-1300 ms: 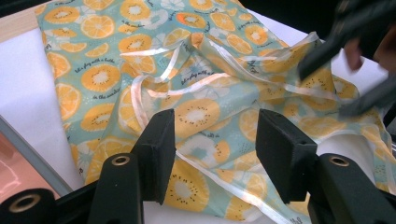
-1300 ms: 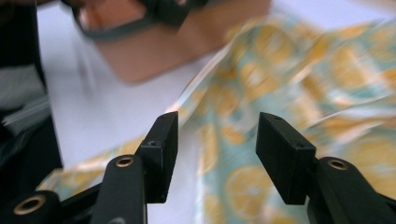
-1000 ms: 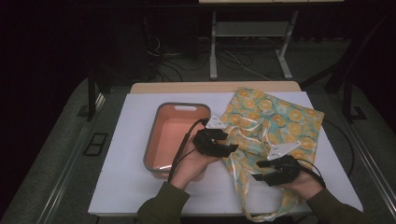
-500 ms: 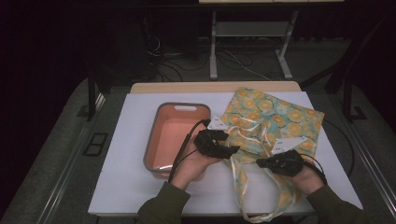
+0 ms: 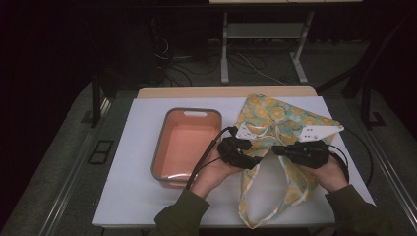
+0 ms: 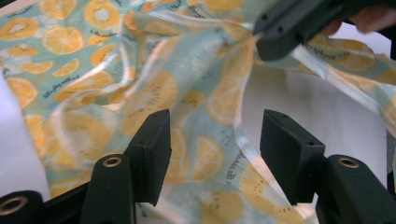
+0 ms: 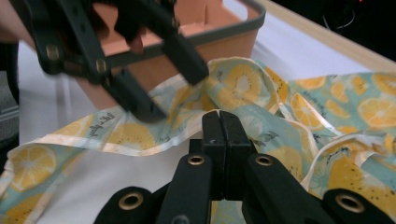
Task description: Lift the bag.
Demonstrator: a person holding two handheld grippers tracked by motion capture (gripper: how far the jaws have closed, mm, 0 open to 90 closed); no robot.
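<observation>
We see a citrus-print cloth (image 5: 275, 123) lying on the white desk (image 5: 137, 191), just right of an orange bin (image 5: 187, 142). Our right gripper (image 7: 219, 122) has its fingers clenched on a fold of the cloth; our left gripper (image 6: 212, 144) hangs with fingers released over the cloth near a pale strap (image 6: 252, 154). To do this well, we should close the left on one layer near the edge, then lift both evenly. Small script on the cloth is too blurred to read.
</observation>
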